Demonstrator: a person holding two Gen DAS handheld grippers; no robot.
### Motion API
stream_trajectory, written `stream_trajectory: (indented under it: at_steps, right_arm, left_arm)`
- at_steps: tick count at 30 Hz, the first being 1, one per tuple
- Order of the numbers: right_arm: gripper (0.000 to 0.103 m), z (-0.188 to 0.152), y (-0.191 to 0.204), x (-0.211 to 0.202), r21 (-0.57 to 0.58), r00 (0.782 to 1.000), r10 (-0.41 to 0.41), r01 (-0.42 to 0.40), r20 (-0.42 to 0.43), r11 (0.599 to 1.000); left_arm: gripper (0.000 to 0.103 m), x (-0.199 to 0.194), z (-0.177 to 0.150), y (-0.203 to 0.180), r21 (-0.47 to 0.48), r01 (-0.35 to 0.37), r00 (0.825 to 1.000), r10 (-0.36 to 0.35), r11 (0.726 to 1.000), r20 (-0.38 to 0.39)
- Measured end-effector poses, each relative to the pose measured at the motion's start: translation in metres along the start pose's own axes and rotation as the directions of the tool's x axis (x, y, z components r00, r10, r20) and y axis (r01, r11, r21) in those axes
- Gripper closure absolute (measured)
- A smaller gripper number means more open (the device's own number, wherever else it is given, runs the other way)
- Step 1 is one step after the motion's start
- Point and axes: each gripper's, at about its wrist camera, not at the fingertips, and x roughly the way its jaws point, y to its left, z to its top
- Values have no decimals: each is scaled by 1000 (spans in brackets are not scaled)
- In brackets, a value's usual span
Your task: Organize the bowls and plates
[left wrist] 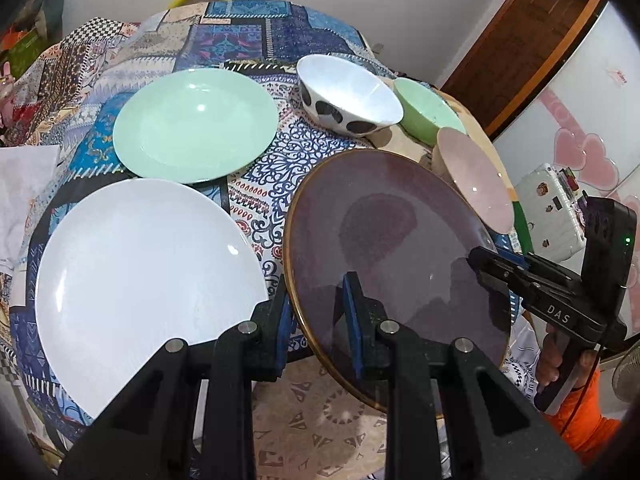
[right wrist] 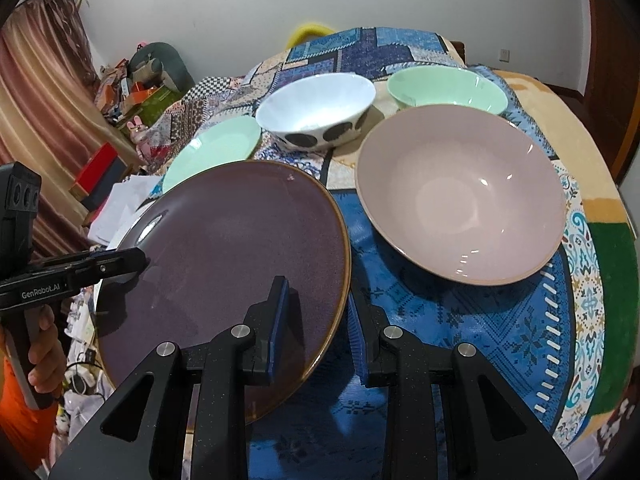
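Note:
A dark purple plate [left wrist: 396, 248] with a gold rim is held tilted above the patterned tablecloth. My left gripper [left wrist: 318, 320] straddles its left rim, one finger above and one below; it also shows in the right wrist view [right wrist: 120, 264]. My right gripper [right wrist: 316, 324] straddles the opposite rim of the plate [right wrist: 240, 256] and shows in the left wrist view [left wrist: 486, 270]. A white plate [left wrist: 140, 272] and a mint plate [left wrist: 196, 124] lie on the table. A white bowl with black spots [left wrist: 348, 96], a green bowl [left wrist: 428, 110] and a pink bowl [right wrist: 460, 192] stand behind.
The table [right wrist: 460, 320] is covered with a blue patchwork cloth. Papers [left wrist: 20, 192] lie at its left edge. A white box with stickers [left wrist: 548, 208] and a pink-patterned fridge stand to the right. Boxes and clutter [right wrist: 132, 92] sit by a curtain.

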Motion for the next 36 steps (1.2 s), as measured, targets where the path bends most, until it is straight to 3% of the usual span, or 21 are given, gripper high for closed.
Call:
stream_trajectory:
  at_steps: [24, 30, 36]
  right_arm:
    - [78, -4, -18, 23, 43, 998, 3, 0, -67, 999]
    - [77, -2, -16, 24, 29, 997, -10, 12, -74, 999]
    - [75, 0, -16, 18, 27, 997, -20, 22, -75, 999]
  left_arm:
    - [78, 40, -8, 6, -21, -24, 997, 22, 999, -80]
    - [78, 43, -11, 1, 19, -83, 993, 85, 996, -79]
    - [79, 38, -10, 0, 21, -91, 993, 92, 996, -73]
